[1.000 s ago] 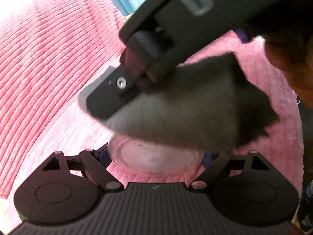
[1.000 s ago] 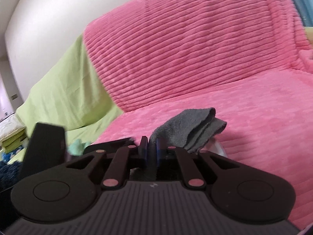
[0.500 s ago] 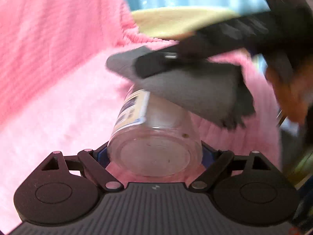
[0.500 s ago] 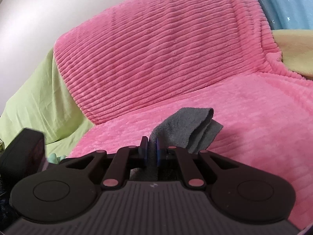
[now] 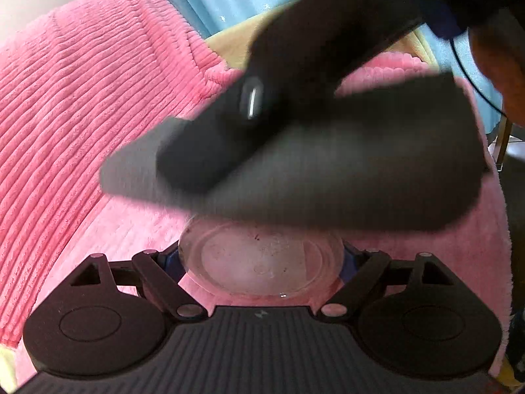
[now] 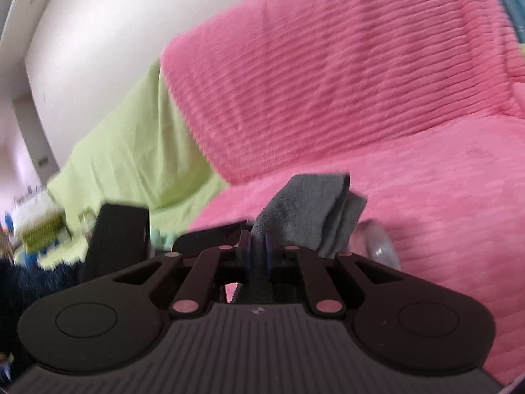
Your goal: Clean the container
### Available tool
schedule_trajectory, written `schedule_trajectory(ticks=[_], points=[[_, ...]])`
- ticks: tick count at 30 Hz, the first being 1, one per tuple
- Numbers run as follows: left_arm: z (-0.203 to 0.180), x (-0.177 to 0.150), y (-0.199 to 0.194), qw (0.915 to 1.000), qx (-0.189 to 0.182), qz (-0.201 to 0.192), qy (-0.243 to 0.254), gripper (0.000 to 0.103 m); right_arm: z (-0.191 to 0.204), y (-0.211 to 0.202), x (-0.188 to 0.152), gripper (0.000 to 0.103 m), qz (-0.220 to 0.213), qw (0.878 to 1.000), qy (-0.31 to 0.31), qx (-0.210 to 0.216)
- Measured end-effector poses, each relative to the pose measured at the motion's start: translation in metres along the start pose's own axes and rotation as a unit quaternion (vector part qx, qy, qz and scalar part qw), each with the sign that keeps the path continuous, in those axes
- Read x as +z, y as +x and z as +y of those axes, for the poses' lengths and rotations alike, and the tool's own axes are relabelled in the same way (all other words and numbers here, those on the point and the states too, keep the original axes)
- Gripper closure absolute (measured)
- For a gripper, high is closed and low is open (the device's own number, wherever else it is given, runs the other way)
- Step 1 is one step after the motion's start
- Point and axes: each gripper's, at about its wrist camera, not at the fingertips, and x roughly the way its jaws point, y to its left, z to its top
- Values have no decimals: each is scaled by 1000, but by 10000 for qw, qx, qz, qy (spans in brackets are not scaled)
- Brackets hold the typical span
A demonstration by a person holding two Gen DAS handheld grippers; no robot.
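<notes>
Wiping is the step in hand, judged from how things lie. On the left, the left tongs are clamped on the clear container, one finger on either side of it, with its round base facing the camera and a few dark specks showing on it; it is held above the pink blanket. Across its top lies the grey cloth, blurred, so whether the cloth presses on the container wall or only passes just above it cannot be told. To the right, the right tongs are closed on a fold of that cloth, the rest of it bunched forward of the fingers, and a glimpse of the container sits just beside it. The next move calls for a firm hold on the container while the cloth is drawn over the soiled areas.
</notes>
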Motion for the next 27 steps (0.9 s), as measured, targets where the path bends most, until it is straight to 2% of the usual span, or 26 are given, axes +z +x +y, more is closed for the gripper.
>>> schedule_trajectory(ticks=[4, 7, 10, 13, 17, 19, 20, 24, 25, 27], points=[[5, -4, 4, 9998, -98, 73, -153, 18, -7, 5, 1, 98, -15, 9999, 139, -2], [4, -6, 5, 9998, -99, 68, -150, 18, -17, 3, 3, 98, -140, 9992, 339, -176], [5, -9, 6, 9998, -115, 54, -168, 18, -24, 2, 5, 98, -329, 9972, 383, -545], [3, -12, 7, 9999, -86, -18, -121, 18, -29, -2, 4, 98, -560, 9912, 389, -1132], [3, -15, 7, 9999, -74, -84, -94, 17, -28, -3, 5, 98, -617, 9882, 361, -1353], [7, -18, 8, 9991, -258, -72, -319, 18, -27, -3, 5, 98, -622, 9878, 387, -1373], [14, -20, 9, 9970, -475, -67, -603, 17, -28, -3, 5, 98, -619, 9877, 441, -1364], [44, -27, 14, 9754, -1288, -51, -1787, 17, -33, -9, 4, 98, -607, 9873, 679, -1304], [39, -27, 10, 9759, -1284, -59, -1763, 18, -35, -11, 4, 98, -613, 9870, 759, -1278], [16, -29, -2, 9838, -1070, -81, -1436, 18, -36, -15, 4, 98, -602, 9864, 890, -1244]])
